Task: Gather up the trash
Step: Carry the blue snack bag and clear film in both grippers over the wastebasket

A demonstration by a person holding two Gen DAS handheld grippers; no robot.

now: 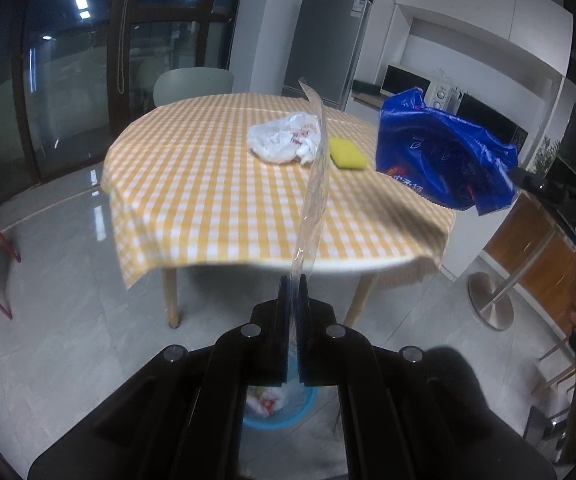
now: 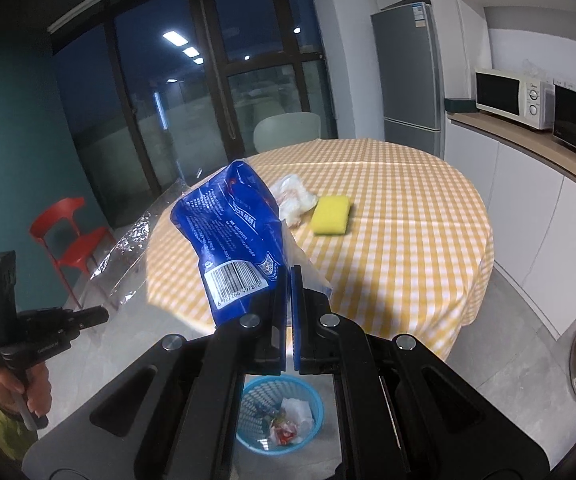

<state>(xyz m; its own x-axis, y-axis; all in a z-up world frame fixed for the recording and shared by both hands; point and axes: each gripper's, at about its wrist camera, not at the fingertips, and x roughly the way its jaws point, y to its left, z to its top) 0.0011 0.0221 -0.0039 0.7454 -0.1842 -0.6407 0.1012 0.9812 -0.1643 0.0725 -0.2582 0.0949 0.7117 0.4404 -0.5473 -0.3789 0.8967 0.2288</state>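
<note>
Trash is pinched in both grippers, off the near edge of the table. Nearest, on the floor below the fingers, stands a blue plastic basket already holding crumpled white paper and a red scrap; in the left wrist view only part of its rim shows between the black linkages. Above it the left gripper has its jaws pressed together on the bottom edge of a clear plastic wrapper, which rises upright and slightly curved in front of the table; from the right wrist view the same wrapper hangs as a crinkled transparent sheet out to the left, above the left gripper body held by a hand. The right gripper is likewise clamped tight, on the lower corner of a blue snack bag with a white barcode patch, which leans up and to the left. Beyond them the round table wears a yellow-and-white checked cloth. On it, well apart from both grippers, lie a crumpled white plastic bag and, just beside it, a yellow sponge. Farther back a pale chair stands behind the table, with a grey refrigerator and a microwave on a counter to the right.
</note>
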